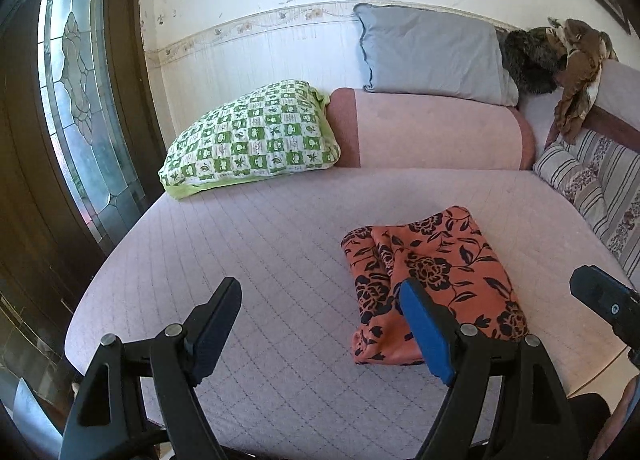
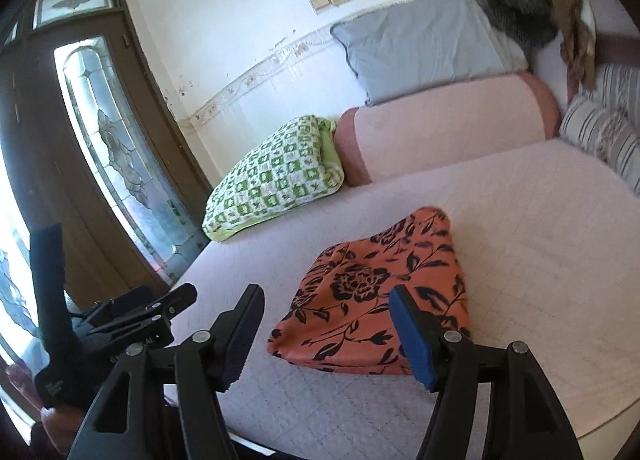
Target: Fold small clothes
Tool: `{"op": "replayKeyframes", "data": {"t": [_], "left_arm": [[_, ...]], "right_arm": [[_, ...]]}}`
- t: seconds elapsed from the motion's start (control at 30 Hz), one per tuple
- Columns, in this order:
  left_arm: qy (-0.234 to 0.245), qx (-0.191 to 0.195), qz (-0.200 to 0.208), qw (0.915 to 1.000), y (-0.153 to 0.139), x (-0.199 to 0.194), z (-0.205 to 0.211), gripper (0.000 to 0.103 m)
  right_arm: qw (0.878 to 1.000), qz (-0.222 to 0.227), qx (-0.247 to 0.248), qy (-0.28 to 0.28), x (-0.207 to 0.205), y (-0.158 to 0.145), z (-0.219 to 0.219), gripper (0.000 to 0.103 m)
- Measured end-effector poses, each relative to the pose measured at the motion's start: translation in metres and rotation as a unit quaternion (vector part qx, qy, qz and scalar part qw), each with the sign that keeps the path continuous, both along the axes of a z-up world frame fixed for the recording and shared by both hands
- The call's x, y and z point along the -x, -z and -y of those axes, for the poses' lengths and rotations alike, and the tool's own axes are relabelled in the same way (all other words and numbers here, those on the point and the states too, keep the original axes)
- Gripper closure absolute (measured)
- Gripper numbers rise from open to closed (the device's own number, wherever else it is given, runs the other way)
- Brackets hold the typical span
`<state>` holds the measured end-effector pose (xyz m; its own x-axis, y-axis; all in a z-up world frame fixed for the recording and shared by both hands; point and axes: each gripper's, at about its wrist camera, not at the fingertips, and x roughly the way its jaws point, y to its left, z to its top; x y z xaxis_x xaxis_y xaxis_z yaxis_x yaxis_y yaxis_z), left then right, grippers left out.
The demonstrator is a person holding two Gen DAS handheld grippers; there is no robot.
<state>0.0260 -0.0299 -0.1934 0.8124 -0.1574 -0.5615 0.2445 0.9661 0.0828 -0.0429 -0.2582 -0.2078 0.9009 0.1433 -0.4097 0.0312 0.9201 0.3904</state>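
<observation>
Both tools hang clear of the cloth with nothing between their pads: the left tool (image 1: 320, 324) is spread wide over bare quilt, just left of the orange floral garment (image 1: 432, 280), and the right tool (image 2: 326, 330) is also spread, its blue pad crossing the garment's near edge without pinching it. That garment lies on the pink bed (image 1: 248, 244) as a compact folded bundle, well in front of the green checked pillow (image 1: 256, 136). Judging by its tidy shape, the folding looks done; no other loose small clothes show nearby.
</observation>
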Motion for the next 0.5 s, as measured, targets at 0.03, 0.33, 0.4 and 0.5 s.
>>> {"op": "replayKeyframes", "data": {"t": [0.03, 0.33, 0.4, 0.5], "left_arm": [[-0.002, 0.002, 0.000, 1.0000, -0.002, 0.001, 0.000, 0.021], [-0.013, 0.002, 0.019, 0.9997, -0.011, 0.010, 0.001, 0.011], [-0.013, 0.003, 0.025, 0.9996, -0.014, 0.013, 0.002, 0.011], [-0.008, 0.002, 0.027, 0.9996, -0.017, 0.015, 0.003, 0.011]], "right_arm": [[1.000, 0.001, 0.005, 0.003, 0.002, -0.003, -0.001, 0.034], [1.000, 0.018, 0.022, 0.009, 0.012, -0.015, -0.001, 0.033], [1.000, 0.018, 0.023, 0.012, 0.012, -0.015, 0.000, 0.033], [0.999, 0.018, 0.024, 0.018, 0.013, -0.016, 0.001, 0.033]]}}
